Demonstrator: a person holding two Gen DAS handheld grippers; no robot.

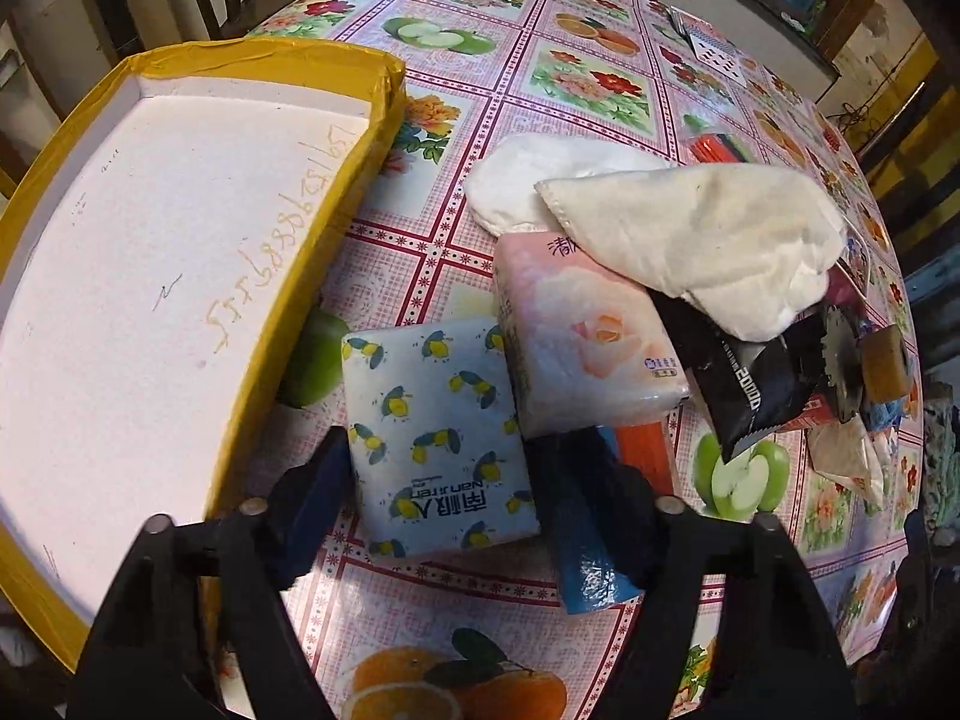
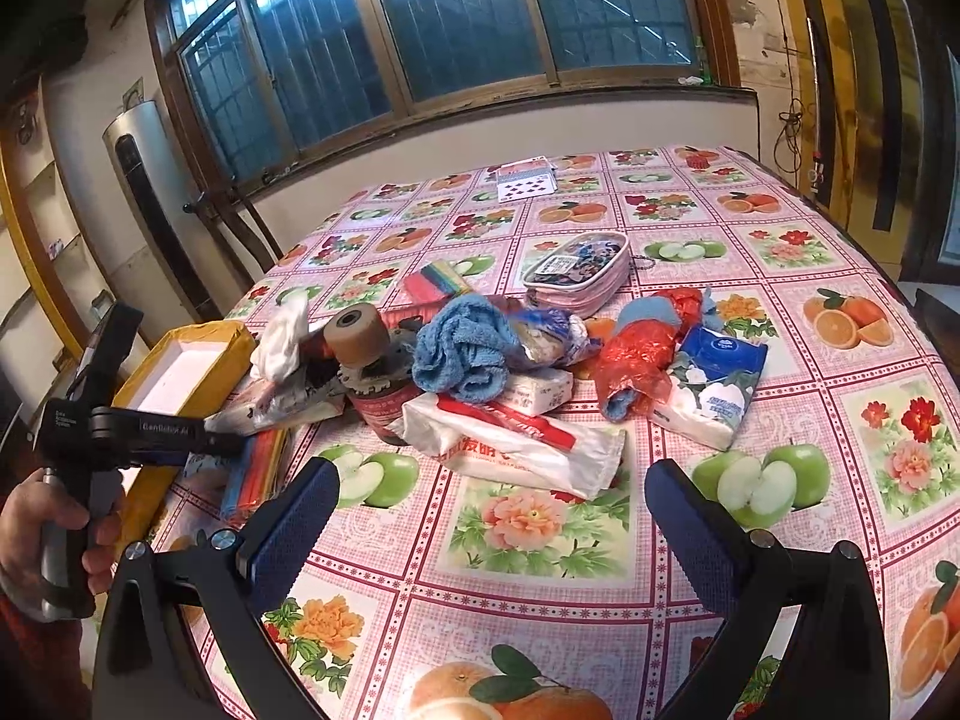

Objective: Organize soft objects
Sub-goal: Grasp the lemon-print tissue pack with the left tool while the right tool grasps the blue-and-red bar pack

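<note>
Left claw [image 1: 441, 495]: spread wide, straddling the lemon-print tissue pack [image 1: 441, 438]; blue pads at either side of the pack's near end, contact not clear; right pad [image 1: 591, 516] over a blue wrapped packet [image 1: 585, 585].
Left claw, from right wrist view: seen from the side at the pile's left edge, handle gripped by a hand [image 2: 51, 531].
Right claw [image 2: 498, 531]: spread wide, empty, hovering above bare tablecloth [image 2: 540, 594], short of the pile and touching nothing.
Lemon-print tissue pack: flat on the table, just beside the yellow box [image 1: 372, 138], its far edge tucked against the rose-print tissue pack [image 1: 591, 336].
Rose-print tissue pack: tilted, partly under the cream cloth [image 1: 714, 240].
Cream cloth: draped over the pile, with a white pad [image 1: 516, 180] behind it and a black sachet [image 1: 738, 378] beneath its near edge.
Yellow box: open, white foam lining, nothing inside, at the table's left edge.
Blue towel [image 2: 462, 348]: crumpled mid-pile, beside a brown roller [image 2: 360, 333].
White plastic bag [image 2: 522, 444]: nearest the right claw, red print, lying flat.
Blue-and-white tissue pack [image 2: 717, 390]: right end of the pile, touching a red plastic bag [image 2: 639, 354].
Pink pouch [image 2: 579, 273]: behind the pile.
Playing cards [image 2: 528, 183]: far end of the table, well apart.
</note>
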